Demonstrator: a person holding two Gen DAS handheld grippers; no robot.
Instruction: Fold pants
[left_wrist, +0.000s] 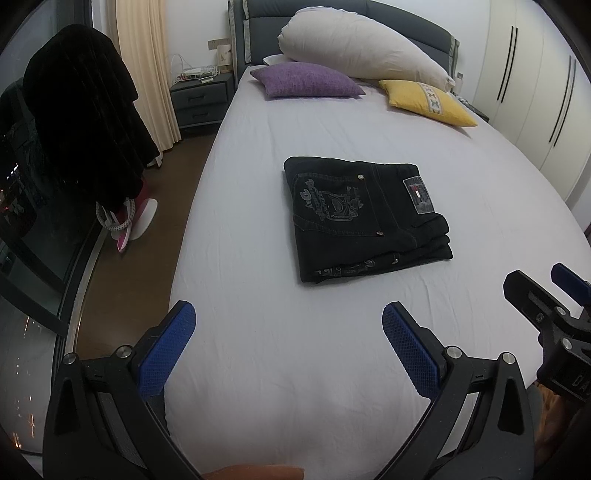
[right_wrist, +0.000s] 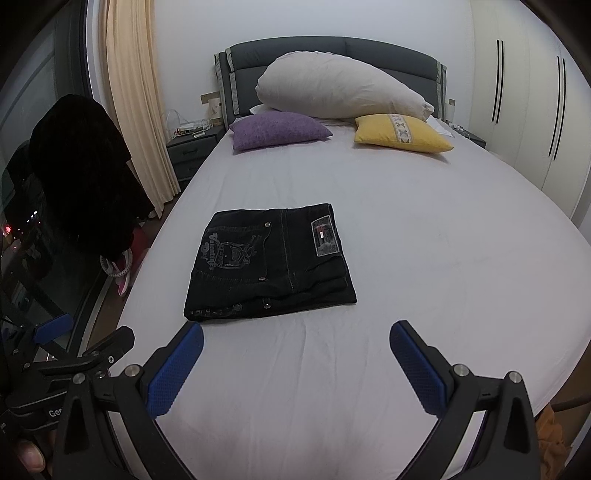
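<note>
Black jeans (left_wrist: 364, 214) lie folded into a compact rectangle in the middle of the white bed sheet (left_wrist: 258, 350), back pocket embroidery and a waist patch facing up. The same folded jeans (right_wrist: 271, 264) show in the right wrist view. My left gripper (left_wrist: 289, 332) hovers open above the sheet, well short of the jeans' near edge, holding nothing. My right gripper (right_wrist: 296, 345) is also open and empty, just in front of the jeans. The right gripper (left_wrist: 543, 295) shows at the right edge of the left wrist view; the left gripper (right_wrist: 85, 339) shows at lower left of the right wrist view.
A purple cushion (left_wrist: 306, 80), a yellow cushion (left_wrist: 428, 101) and a long white pillow (left_wrist: 365, 48) lie at the headboard. A nightstand (left_wrist: 201, 98), a cream curtain (left_wrist: 147, 74) and dark hanging clothes (left_wrist: 81, 110) stand left of the bed. White wardrobe doors (left_wrist: 535, 85) line the right.
</note>
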